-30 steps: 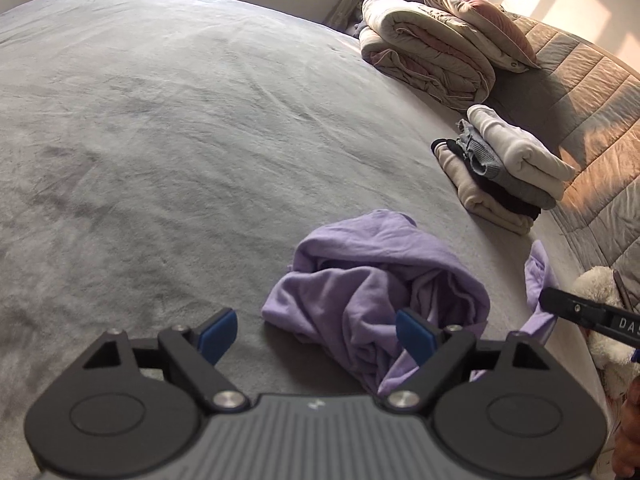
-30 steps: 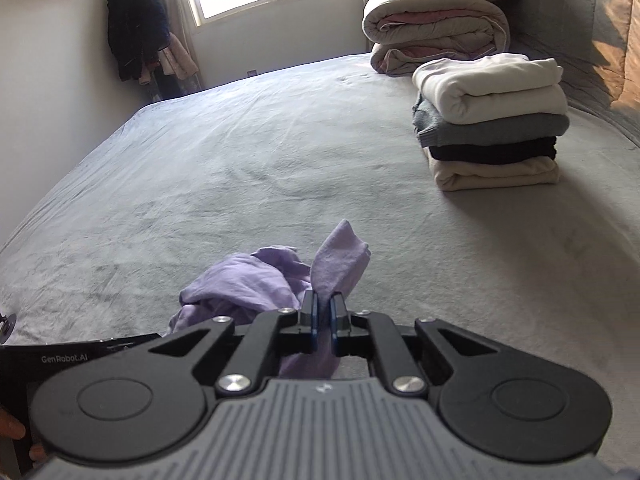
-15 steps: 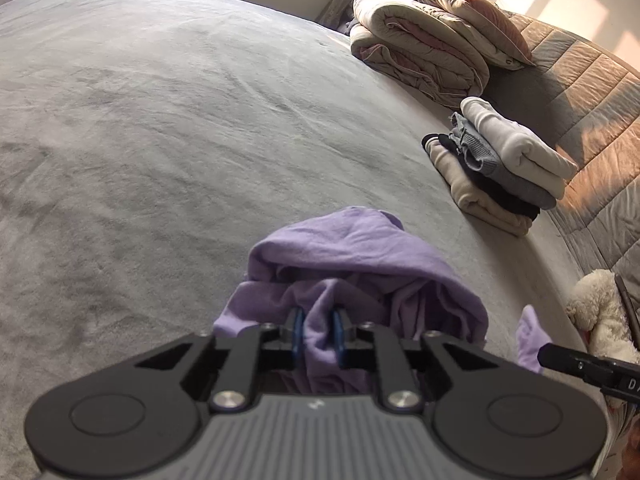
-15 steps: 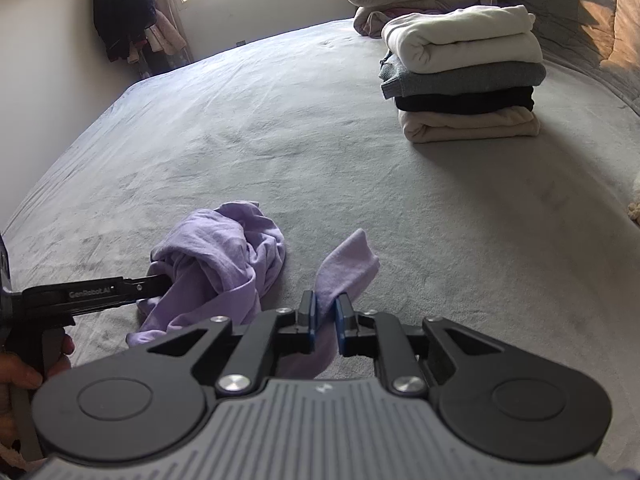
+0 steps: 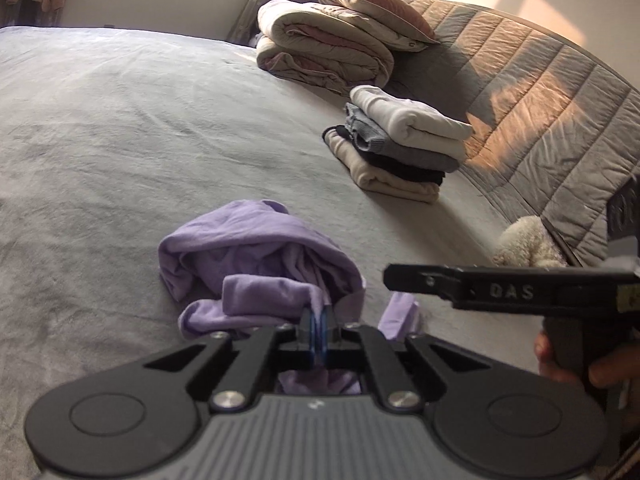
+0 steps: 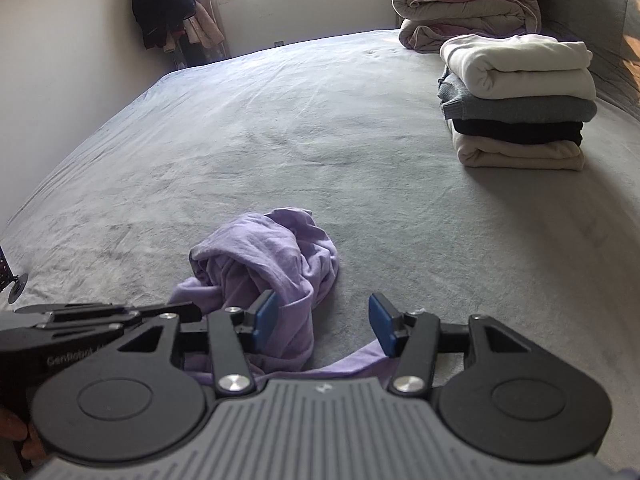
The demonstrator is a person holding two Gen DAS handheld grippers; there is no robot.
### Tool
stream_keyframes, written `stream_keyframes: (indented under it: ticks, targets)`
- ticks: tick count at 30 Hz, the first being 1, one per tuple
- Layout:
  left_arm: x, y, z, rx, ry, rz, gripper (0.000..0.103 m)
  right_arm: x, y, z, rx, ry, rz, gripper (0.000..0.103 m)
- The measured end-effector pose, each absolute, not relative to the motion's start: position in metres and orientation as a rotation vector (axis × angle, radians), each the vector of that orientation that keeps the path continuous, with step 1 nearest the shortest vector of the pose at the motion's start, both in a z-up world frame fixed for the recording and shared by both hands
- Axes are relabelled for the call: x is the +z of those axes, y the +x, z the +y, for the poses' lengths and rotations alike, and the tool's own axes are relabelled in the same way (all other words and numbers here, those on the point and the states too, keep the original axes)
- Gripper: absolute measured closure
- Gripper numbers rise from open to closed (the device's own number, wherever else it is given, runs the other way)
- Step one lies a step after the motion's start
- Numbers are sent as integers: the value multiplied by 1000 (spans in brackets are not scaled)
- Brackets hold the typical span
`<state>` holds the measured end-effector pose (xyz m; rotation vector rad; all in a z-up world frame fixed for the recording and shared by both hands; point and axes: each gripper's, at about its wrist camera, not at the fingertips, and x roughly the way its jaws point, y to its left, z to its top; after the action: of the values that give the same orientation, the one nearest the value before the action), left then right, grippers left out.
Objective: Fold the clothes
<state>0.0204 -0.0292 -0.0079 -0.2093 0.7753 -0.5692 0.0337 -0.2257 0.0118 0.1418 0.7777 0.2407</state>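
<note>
A crumpled lilac garment [image 5: 256, 256] lies on the grey bed [image 5: 120, 128]; it also shows in the right wrist view [image 6: 272, 256]. My left gripper [image 5: 319, 330] is shut on a fold of the lilac garment near its front edge. My right gripper [image 6: 324, 322] is open and empty, just right of the garment, with a strip of lilac cloth lying under it. The right gripper also shows in the left wrist view [image 5: 390, 276], to the right of the garment.
A stack of folded clothes [image 6: 516, 100] stands at the right of the bed [image 6: 320, 120]. Rolled duvets and a pillow [image 5: 332, 48] lie behind it by the padded headboard [image 5: 540, 112]. A plush toy [image 5: 528, 244] sits at the right. Dark clothes [image 6: 160, 0] hang in the corner.
My left gripper closed on the lilac garment a second ago and still holds it. My right gripper has let go of the lilac strip and opened.
</note>
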Motion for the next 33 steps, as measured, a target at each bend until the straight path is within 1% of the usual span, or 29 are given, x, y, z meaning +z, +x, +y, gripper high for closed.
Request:
stream_keyframes:
  ticks: [8, 14, 22, 23, 25, 27, 30, 31, 33]
  targets:
    - [-11, -18, -45, -732, -97, 817, 101, 6, 49, -207, 260, 144, 803, 48]
    - [-24, -43, -51, -834, -34, 872, 101, 0, 56, -189, 322, 138, 832, 48]
    - [-28, -48, -39, -878, -33, 892, 99, -8, 58, -173, 363, 116, 860, 48]
    - [-27, -47, -35, -882, -46, 893, 98, -8, 59, -175, 354, 122, 862, 48]
    - [-23, -43, -28, -890, -76, 891, 84, -8, 61, -181, 337, 146, 865, 48]
    - [-18, -40, -20, -887, -107, 882, 76, -8, 63, -187, 322, 176, 866, 48]
    - [-8, -36, -10, -875, -144, 852, 72, -8, 66, -195, 309, 226, 871, 48]
    - [-5, -35, -7, -876, -155, 840, 68, -8, 67, -197, 305, 242, 872, 49]
    - [0, -32, 0, -881, -177, 825, 64, -10, 70, -200, 295, 267, 877, 50]
